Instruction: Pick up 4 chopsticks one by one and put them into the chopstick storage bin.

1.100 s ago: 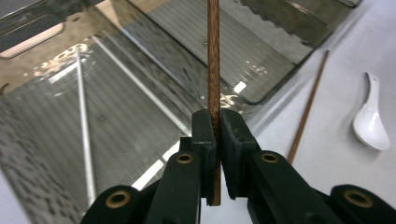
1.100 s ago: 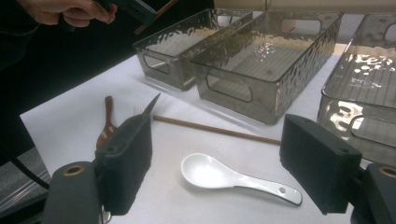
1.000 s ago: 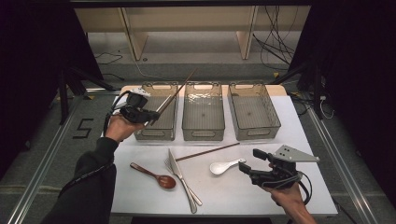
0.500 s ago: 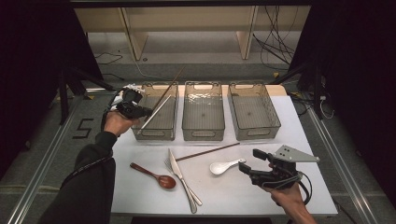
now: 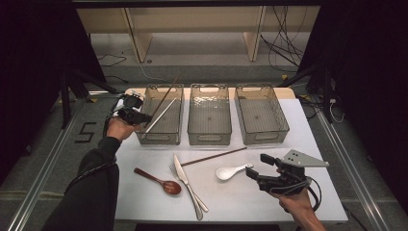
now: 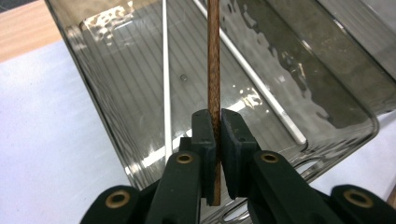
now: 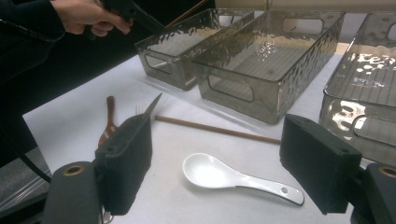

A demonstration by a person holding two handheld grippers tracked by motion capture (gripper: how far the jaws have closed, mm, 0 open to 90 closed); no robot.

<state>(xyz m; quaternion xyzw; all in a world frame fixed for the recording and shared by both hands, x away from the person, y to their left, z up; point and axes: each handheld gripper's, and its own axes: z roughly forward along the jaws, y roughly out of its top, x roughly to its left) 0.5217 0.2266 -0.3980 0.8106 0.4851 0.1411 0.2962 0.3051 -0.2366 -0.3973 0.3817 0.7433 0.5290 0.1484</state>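
From above: left gripper point(image 5: 136, 115) tilts a brown chopstick point(image 5: 166, 96) over the left bin point(image 5: 161, 139), prob. to drop it beside the white one.
Left gripper view: jaws pinched tight on the stick's lower end.
Right gripper view: jaws wide apart, empty, w/ white spoon point(image 7: 233, 176) between them on the counter point(image 7: 70, 119).

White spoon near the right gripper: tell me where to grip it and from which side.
Grip the white spoon by its straight handle, between bowl and tip, coming down from above with the open right gripper and its jaws across the handle. It lies flat on the table, bowl up and wide; the handle is the narrow part and has free space on both sides.
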